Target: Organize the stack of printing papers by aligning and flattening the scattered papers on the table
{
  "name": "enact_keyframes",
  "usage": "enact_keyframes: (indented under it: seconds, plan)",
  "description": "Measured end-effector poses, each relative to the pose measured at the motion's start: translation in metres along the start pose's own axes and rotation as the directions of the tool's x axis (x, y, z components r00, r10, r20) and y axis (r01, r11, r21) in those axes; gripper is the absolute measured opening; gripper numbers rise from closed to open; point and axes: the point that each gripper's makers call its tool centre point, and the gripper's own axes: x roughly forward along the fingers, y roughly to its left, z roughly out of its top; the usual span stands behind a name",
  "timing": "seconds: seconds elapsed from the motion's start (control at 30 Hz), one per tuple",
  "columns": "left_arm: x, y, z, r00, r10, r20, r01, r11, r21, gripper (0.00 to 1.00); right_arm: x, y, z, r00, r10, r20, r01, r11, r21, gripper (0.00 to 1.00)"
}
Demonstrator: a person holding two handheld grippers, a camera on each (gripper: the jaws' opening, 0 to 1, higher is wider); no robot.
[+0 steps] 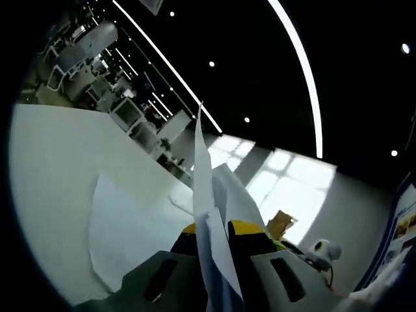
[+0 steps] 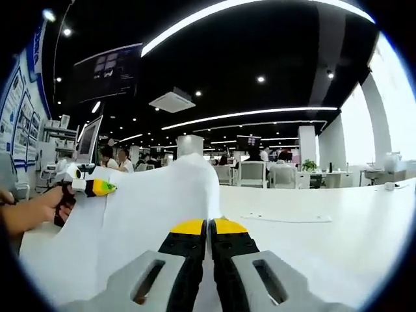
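Left tool (image 1: pixel 218 237) pinching the edge of the paper stack (image 1: pixel 203 169), sheets standing edge-on between its yellow-tipped jaws and rising straight ahead of it. Loose sheet (image 1: pixel 127 227) lying flat on the white table (image 1: pixel 52 169), off to the left of the left tool. Right tool (image 2: pixel 208 229) pressed together on the near edge of the same stack (image 2: pixel 156 201), which lifts off the table (image 2: pixel 338 227) as a broad white sheet spreading ahead and to its left. Left tool (image 2: pixel 97 188) gripping the stack's far left edge, a hand (image 2: pixel 32 209) behind it. Another sheet (image 2: pixel 286 218) flat on table, ahead-right of right tool.
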Motion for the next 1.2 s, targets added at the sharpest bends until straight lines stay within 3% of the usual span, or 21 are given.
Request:
enact_keyframes:
  seconds: [0.4,1.2]
  plan:
    - [0.0,0.001,-0.001,1.0,0.004,0.001,-0.004,1.0,0.002,0.1,-0.008,0.013,-0.013,1.0,-0.021,-0.011,0.022,0.987,0.159,0.0]
    - [-0.001,0.0,0.002,1.0,0.002,0.008,-0.002,1.0,0.015,0.11,-0.016,0.043,-0.029,0.999,-0.036,-0.013,0.038,0.955,0.296,0.0]
